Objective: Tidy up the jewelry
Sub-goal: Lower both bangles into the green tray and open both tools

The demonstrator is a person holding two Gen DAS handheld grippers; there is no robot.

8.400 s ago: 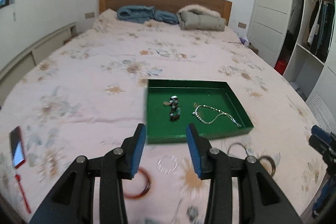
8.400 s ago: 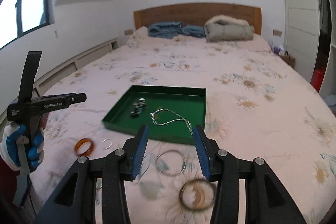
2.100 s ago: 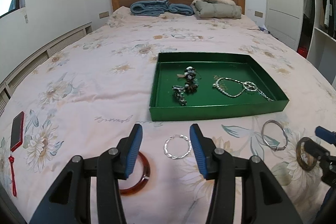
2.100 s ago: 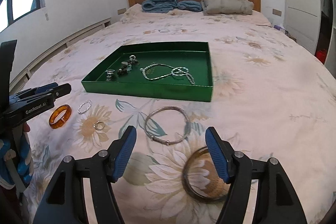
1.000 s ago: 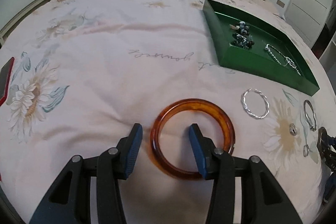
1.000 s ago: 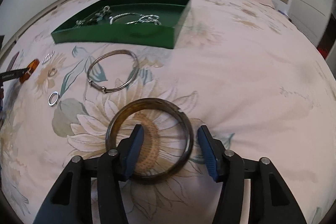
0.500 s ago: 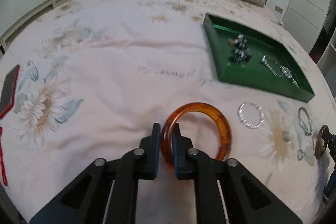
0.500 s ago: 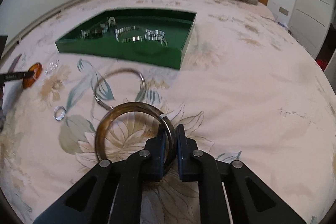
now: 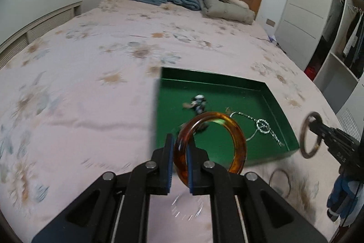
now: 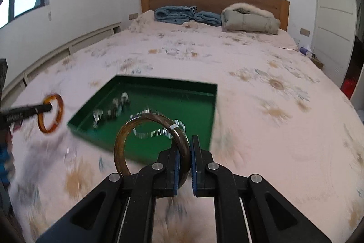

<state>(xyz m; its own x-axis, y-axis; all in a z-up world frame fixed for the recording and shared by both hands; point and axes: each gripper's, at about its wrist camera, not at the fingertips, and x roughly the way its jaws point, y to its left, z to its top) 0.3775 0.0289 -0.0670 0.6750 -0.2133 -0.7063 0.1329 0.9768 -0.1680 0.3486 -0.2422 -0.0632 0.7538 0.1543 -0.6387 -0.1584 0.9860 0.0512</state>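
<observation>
Two bangles were aloft, one per gripper. Left gripper [image 9: 179, 157] had its jaws pinched on the near rim of the amber bangle [image 9: 236, 136], ring standing on edge and leaning right. Right gripper [image 10: 183, 157] had its jaws clamped on the right rim of the dark bangle [image 10: 127, 133], ring on edge, extending left. Green tray [image 9: 279, 106] lay on the bed [image 9: 91, 83] ahead of and below both, already holding a necklace [image 9: 261, 124] and a small dark cluster [image 9: 198, 101]. Judged: tray sat straight ahead of the left jaws, slightly left of the right; neither hand was clearly closer. A thin silver ring [image 9: 281, 183] remained on the bed, short of the tray.
</observation>
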